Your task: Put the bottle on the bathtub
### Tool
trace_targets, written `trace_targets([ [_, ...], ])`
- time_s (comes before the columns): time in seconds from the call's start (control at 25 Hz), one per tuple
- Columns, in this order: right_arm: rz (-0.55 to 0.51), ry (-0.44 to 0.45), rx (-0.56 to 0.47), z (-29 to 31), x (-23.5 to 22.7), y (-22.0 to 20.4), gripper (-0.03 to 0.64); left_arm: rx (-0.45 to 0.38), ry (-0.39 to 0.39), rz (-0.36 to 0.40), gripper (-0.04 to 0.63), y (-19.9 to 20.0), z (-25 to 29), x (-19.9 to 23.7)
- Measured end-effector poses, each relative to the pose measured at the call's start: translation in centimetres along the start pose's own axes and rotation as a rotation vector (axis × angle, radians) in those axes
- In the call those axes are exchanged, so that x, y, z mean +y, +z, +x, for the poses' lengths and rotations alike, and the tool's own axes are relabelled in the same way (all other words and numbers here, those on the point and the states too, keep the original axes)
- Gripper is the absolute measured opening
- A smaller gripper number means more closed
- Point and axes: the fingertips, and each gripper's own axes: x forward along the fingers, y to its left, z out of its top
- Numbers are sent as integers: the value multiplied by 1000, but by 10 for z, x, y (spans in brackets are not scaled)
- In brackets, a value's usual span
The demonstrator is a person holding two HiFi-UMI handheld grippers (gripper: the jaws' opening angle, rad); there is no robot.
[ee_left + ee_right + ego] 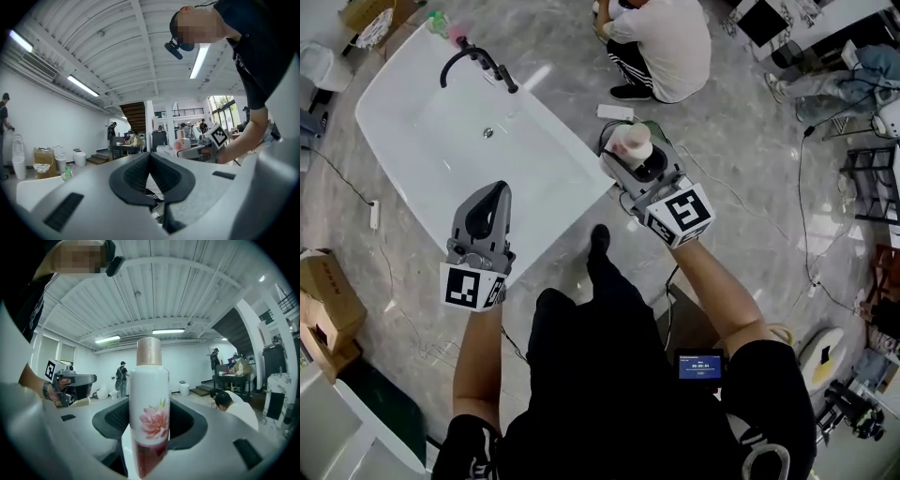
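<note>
Here the right tool (635, 161) grips the bottle (150, 399), seemingly beside the bathtub (441, 164); the left tool (150, 161) sits closed, empty.

Head view looks steeply down; both gripper views tilt upward, sharing the ceiling (140, 47).

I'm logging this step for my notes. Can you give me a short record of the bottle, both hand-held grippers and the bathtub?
bottle: white, pink flower print, upright, not yet on bathtub
right hand-held gripper: shut on bottle, beside bathtub's corner
left hand-held gripper: shut, empty, above bathtub's near edge
bathtub: white, black faucet at far end
</note>
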Motion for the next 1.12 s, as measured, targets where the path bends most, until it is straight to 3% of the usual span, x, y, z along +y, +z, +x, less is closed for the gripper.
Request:
trace_targets([
  [0.24,-15,69,37,64,-43,-50,227,21,27,-30,8,-55,55,18],
  [0.52,-20,105,45,150,-47,-112,227,18,77,-68,8,-116,79,66],
  [0.68,-14,109,56,199,-48,-155,227,47,80,-4,8,-160,93,90],
  [1.12,-12,90,82,285,-64,-280,227,77,58,7,8,-272,115,119],
])
